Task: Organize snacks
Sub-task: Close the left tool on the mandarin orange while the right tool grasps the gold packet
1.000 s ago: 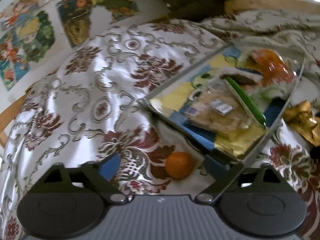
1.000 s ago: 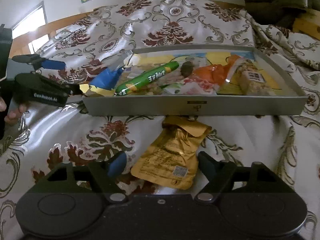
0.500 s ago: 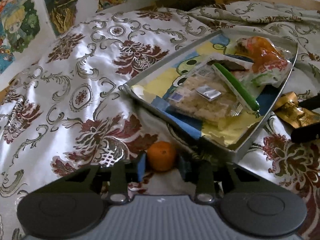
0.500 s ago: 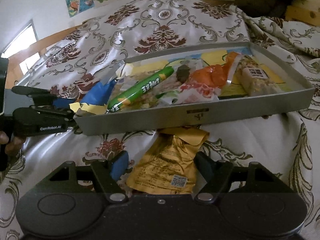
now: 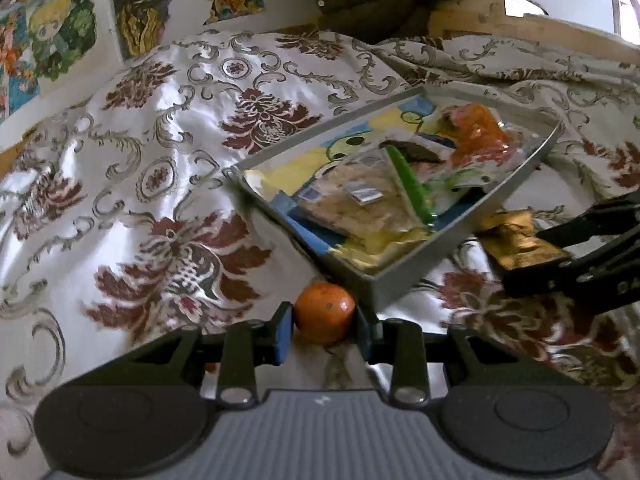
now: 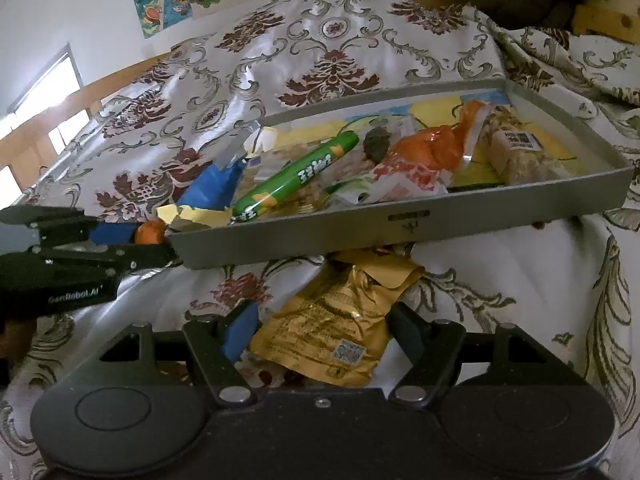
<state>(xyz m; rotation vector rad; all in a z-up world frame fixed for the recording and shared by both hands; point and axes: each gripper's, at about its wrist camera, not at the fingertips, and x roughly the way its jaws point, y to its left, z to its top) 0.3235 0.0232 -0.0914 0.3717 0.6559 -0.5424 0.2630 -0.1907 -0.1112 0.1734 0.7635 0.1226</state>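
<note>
Gripping the small orange (image 5: 324,312) between its blue pads, my left gripper (image 5: 323,326) sits low over the patterned bedspread (image 5: 160,160), pointed at the near corner of the grey tray (image 6: 400,228), which the fruit nearly touches. My right gripper (image 6: 318,332) rests flat on the cloth, fingers spread wide either side of the gold snack pouch (image 6: 336,320), not yet pinching it; the pouch's top edge tucks under the tray's front wall. Inside the tray lie a green stick pack (image 6: 296,176) and an orange wrapper (image 6: 432,152).
</note>
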